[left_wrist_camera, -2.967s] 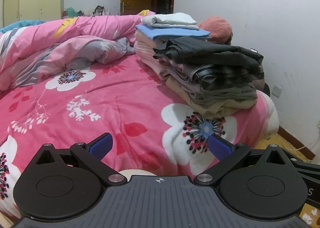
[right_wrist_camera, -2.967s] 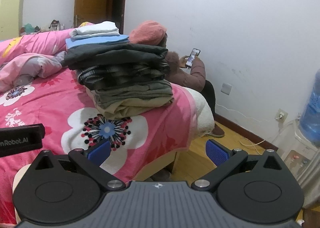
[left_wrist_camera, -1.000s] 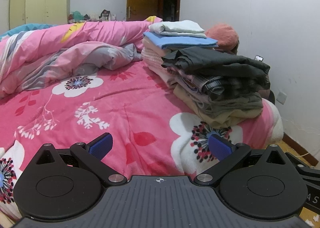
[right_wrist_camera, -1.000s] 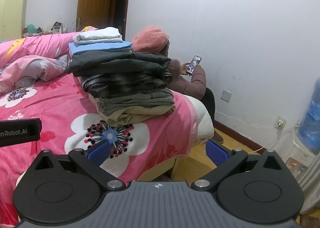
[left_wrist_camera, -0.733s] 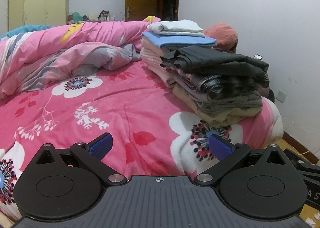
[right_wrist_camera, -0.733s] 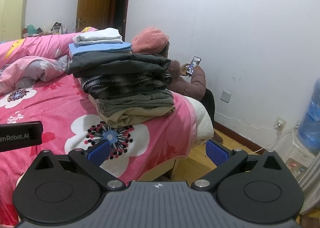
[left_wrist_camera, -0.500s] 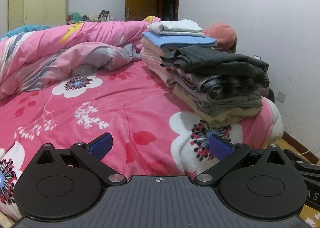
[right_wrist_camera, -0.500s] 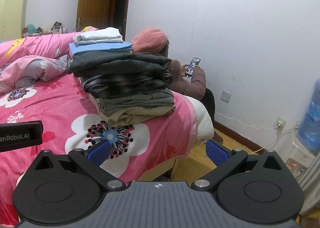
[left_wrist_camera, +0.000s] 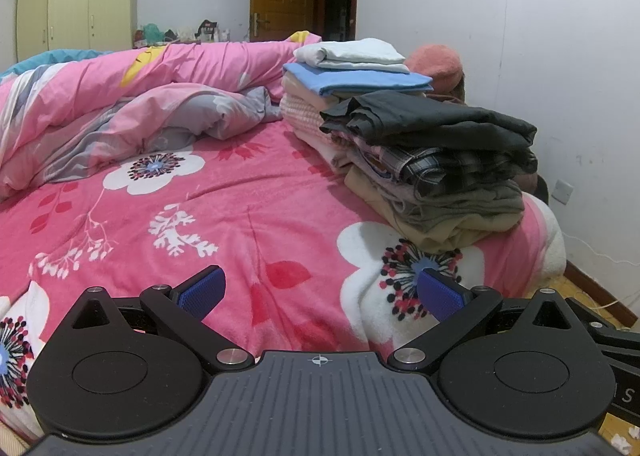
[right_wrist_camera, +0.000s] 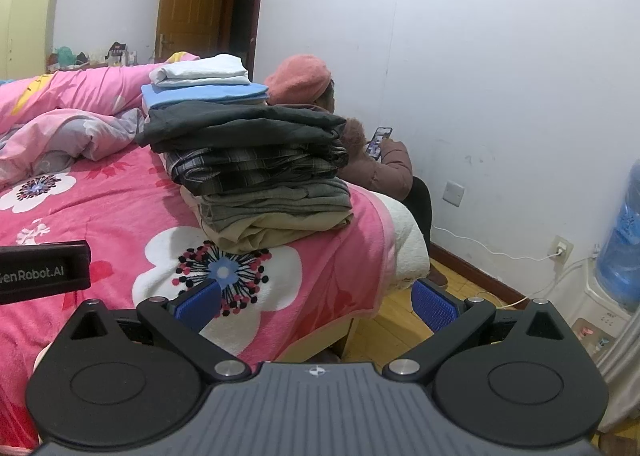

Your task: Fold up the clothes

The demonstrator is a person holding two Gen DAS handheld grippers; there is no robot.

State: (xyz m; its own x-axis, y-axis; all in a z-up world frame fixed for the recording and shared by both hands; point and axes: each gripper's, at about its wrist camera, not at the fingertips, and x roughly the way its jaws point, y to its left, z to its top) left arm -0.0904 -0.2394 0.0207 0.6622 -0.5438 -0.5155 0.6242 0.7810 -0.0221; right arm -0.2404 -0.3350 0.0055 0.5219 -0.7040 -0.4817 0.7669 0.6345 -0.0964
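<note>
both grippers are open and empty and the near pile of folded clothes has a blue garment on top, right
Not quite. The near pile of folded clothes has a dark grey garment on top; the blue garment belongs to the pile behind, as the right wrist view shows. The left gripper and right gripper are indeed open and empty.

The black left gripper (left_wrist_camera: 320, 290) and black right gripper (right_wrist_camera: 316, 302) each hold their 2 blue-padded fingers (left_wrist_camera: 202, 290) spread wide, gripping nothing.

The pink flowered blanket (left_wrist_camera: 248, 216) lies flat and bare in the middle of the bed, so there is room there. The stack of folded clothes (left_wrist_camera: 436, 168) blocks the right side. The bunched-up quilt (left_wrist_camera: 132, 108) blocks the far left. A person (right_wrist_camera: 376, 160) sits behind the stack.
</note>
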